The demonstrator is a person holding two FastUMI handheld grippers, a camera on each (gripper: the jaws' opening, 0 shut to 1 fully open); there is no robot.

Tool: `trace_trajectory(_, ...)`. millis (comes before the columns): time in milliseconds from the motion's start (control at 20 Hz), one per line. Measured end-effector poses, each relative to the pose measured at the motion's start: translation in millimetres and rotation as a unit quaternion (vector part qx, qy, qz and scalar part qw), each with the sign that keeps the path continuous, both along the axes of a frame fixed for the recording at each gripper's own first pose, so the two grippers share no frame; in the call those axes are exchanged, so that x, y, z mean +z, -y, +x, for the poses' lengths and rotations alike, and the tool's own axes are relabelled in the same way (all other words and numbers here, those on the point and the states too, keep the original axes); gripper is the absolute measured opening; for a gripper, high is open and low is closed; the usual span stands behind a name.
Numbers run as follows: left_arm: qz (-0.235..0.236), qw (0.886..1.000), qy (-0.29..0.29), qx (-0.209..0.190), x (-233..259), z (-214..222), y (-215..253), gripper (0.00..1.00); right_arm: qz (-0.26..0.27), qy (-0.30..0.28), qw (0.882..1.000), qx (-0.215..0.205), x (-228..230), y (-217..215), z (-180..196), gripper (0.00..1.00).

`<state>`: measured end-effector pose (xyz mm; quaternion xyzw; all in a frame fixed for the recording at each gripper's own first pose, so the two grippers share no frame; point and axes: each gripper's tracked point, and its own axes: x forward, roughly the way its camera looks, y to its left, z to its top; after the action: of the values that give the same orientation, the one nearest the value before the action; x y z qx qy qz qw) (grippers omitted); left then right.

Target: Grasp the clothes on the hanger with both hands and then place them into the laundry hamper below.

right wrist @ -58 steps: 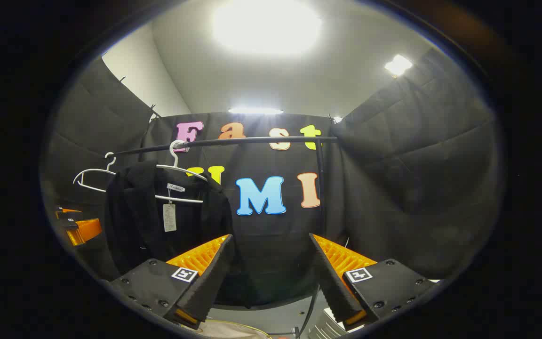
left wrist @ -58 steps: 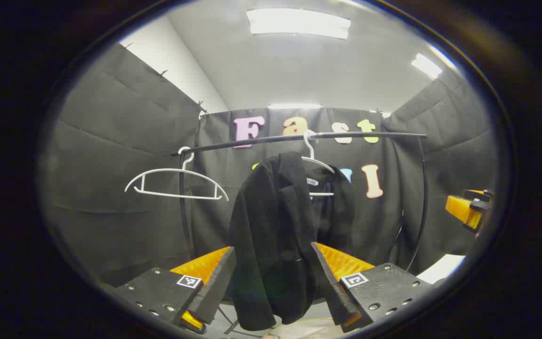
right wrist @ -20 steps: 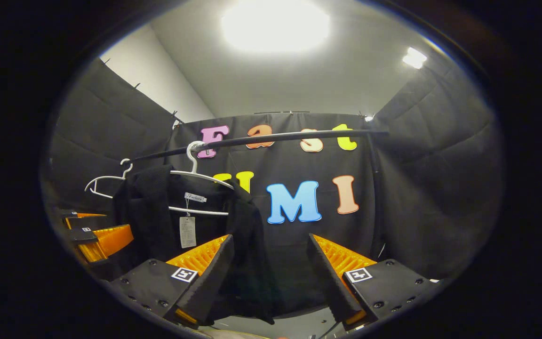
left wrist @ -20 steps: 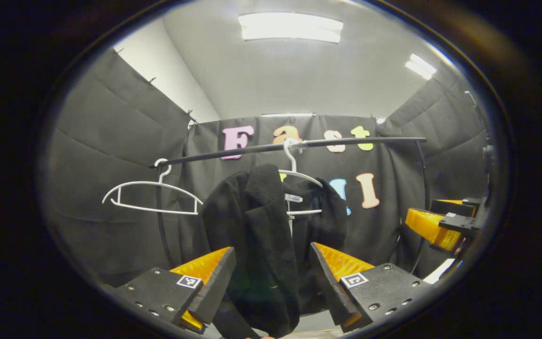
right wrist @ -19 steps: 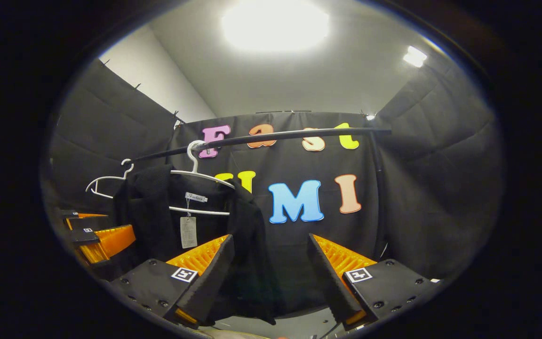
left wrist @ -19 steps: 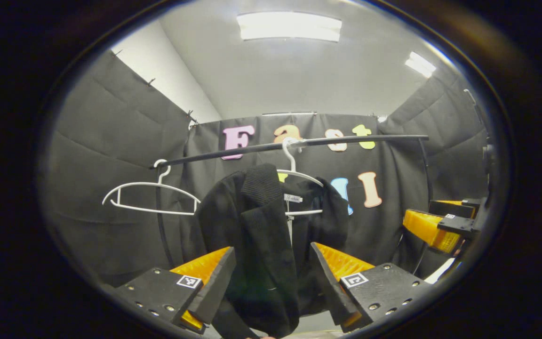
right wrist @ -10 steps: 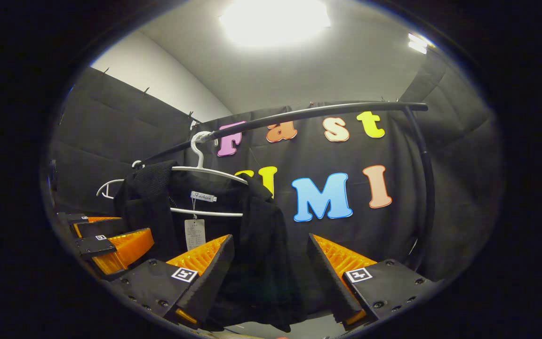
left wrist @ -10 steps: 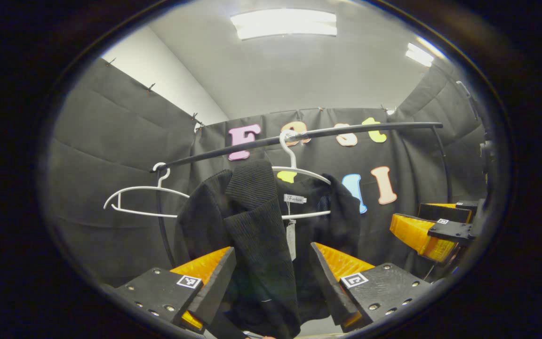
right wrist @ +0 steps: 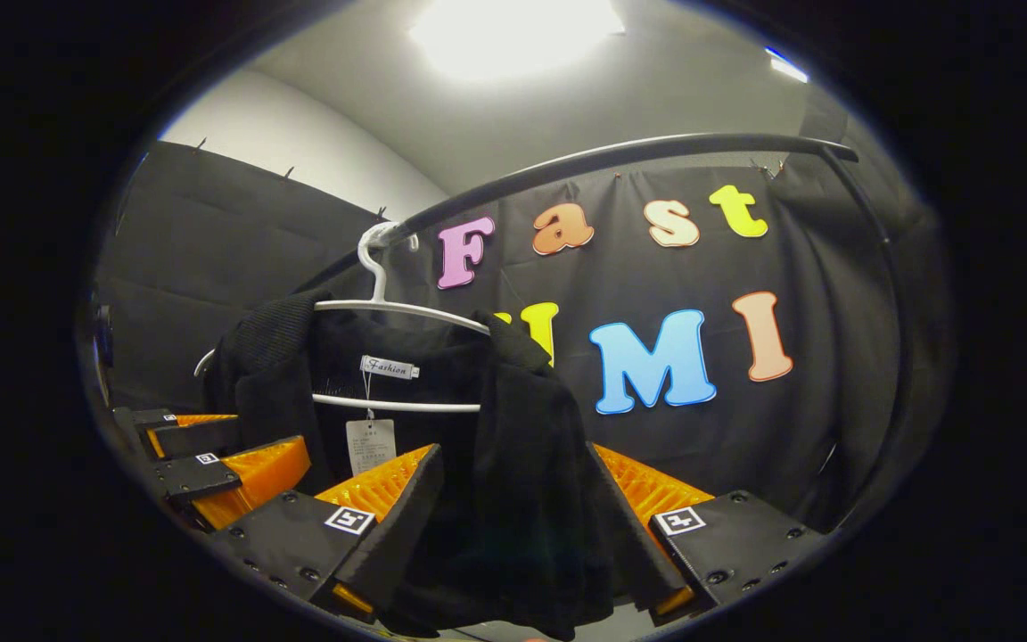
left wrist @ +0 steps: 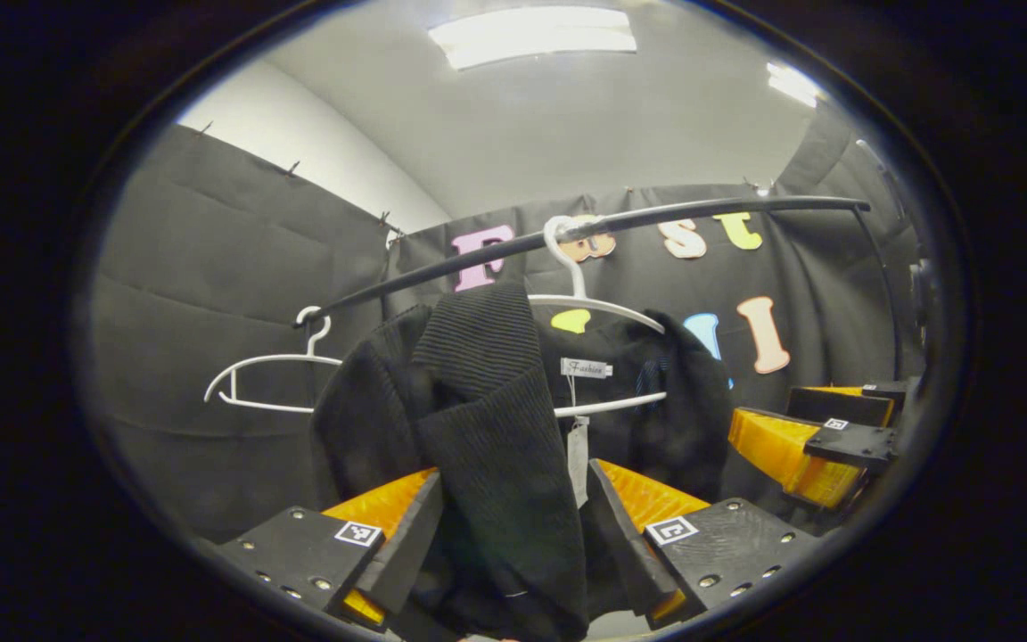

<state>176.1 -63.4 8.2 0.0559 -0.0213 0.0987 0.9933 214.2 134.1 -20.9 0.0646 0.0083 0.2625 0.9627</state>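
A black jacket [left wrist: 487, 428] hangs on a white hanger [left wrist: 598, 308] hooked over a black rail [left wrist: 701, 209]. In the left gripper view my left gripper [left wrist: 515, 473] is open, and the jacket's ribbed front panel hangs between its fingers. The right gripper view shows the jacket [right wrist: 522, 473] on its hanger [right wrist: 406, 308], with the other front panel hanging between the fingers of my open right gripper [right wrist: 513, 455]. Each gripper also appears in the other's view: the right gripper [left wrist: 776, 412] at the right, the left gripper [right wrist: 268, 434] at the left, both beside the jacket.
A second white hanger [left wrist: 268, 379] hangs bare at the rail's left end. A paper tag [right wrist: 369, 444] dangles inside the jacket's collar. The rail's upright post [right wrist: 892, 339] curves down at the right. Black cloth walls close in on all sides.
Both grippers have moved forward and up toward the jacket. Its front panels now hang between each pair of open fingers. The jacket and rail look larger and nearer.
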Motion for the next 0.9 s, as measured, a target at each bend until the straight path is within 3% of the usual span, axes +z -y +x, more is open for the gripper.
trace_trajectory(450,0.011,0.999,-0.004,0.046,-6,29,-10,0.92,0.015,-0.017,0.999,0.029,-11,-26,41,0.98)
trace_trajectory(900,0.022,0.995,-0.004,0.093,-10,41,-20,0.92,-0.008,-0.055,0.998,0.016,-42,-46,74,0.96)
